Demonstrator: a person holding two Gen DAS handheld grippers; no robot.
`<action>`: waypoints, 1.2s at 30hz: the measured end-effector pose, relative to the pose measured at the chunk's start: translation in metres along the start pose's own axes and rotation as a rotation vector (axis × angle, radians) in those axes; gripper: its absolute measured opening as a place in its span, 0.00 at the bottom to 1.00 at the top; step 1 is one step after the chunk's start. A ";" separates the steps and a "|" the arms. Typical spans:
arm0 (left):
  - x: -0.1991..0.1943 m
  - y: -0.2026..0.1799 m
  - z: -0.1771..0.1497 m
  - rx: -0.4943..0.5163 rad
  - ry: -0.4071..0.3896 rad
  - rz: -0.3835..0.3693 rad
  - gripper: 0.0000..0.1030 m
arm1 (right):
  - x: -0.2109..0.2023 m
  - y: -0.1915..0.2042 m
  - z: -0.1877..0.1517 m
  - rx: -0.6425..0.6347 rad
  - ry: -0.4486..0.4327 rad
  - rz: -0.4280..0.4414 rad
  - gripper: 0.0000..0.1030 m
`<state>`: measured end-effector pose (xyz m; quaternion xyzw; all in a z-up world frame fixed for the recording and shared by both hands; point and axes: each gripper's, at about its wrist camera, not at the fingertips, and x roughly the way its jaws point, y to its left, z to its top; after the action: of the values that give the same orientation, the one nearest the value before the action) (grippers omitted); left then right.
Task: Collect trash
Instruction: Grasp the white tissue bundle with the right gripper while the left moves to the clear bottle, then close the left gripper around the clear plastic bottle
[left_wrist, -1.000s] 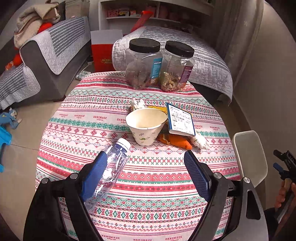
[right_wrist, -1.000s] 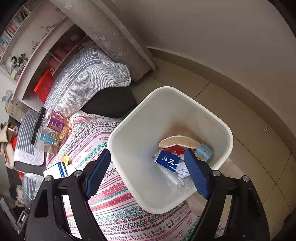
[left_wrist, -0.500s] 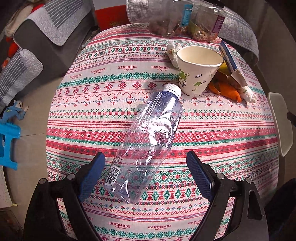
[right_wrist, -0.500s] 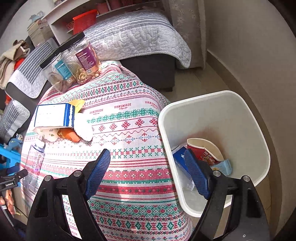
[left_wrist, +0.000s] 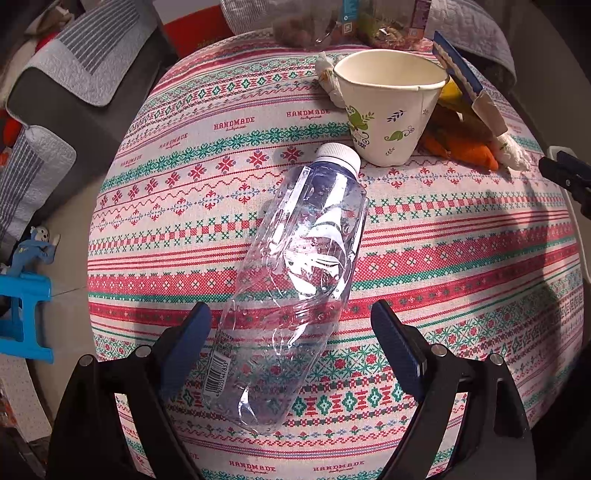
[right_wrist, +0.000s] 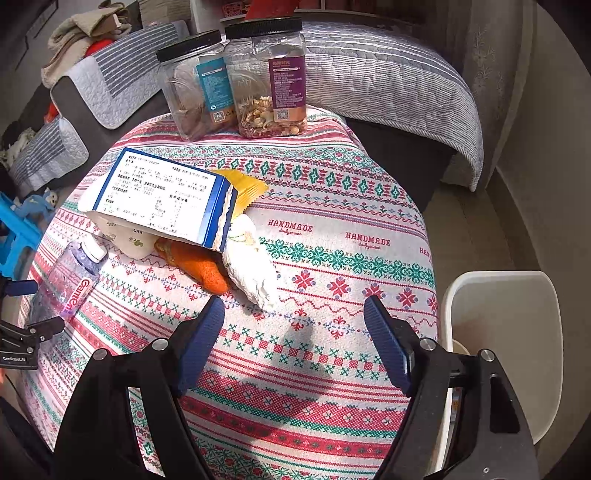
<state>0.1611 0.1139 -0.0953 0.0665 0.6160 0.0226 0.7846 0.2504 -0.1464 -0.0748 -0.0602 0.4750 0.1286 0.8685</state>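
An empty clear plastic bottle (left_wrist: 299, 273) with a white cap lies on the patterned tablecloth (left_wrist: 461, 258). My left gripper (left_wrist: 291, 332) is open with its fingers on either side of the bottle's lower half, not closed on it. A paper cup (left_wrist: 388, 107) stands just beyond the cap. My right gripper (right_wrist: 293, 325) is open and empty above the table, just short of a crumpled white tissue (right_wrist: 251, 266), an orange wrapper (right_wrist: 199, 266) and a blue-and-white box (right_wrist: 162, 195). The white bin (right_wrist: 509, 332) stands at the table's right edge. The bottle also shows in the right wrist view (right_wrist: 66, 284).
Two black-lidded snack jars (right_wrist: 236, 81) stand at the table's far side. A yellow wrapper (right_wrist: 243, 188) lies under the box. Grey sofas (right_wrist: 388, 85) surround the table. A blue toy (left_wrist: 22, 295) is on the floor at left.
My left gripper has dropped closer so its fingers now flank the bottle. My right gripper has swung from over the bin to over the table, facing the tissue and box.
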 end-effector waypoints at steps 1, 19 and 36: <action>0.003 0.001 0.000 -0.001 0.011 0.004 0.67 | 0.005 0.002 0.002 -0.016 0.004 -0.004 0.71; 0.002 0.016 0.003 -0.165 -0.054 -0.120 0.64 | 0.027 0.025 0.013 -0.011 0.057 0.175 0.13; -0.022 0.029 -0.015 -0.275 -0.114 -0.197 0.60 | 0.018 -0.001 0.013 0.189 0.063 0.274 0.51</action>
<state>0.1430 0.1415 -0.0740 -0.1011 0.5651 0.0257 0.8184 0.2704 -0.1413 -0.0829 0.0829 0.5159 0.1984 0.8292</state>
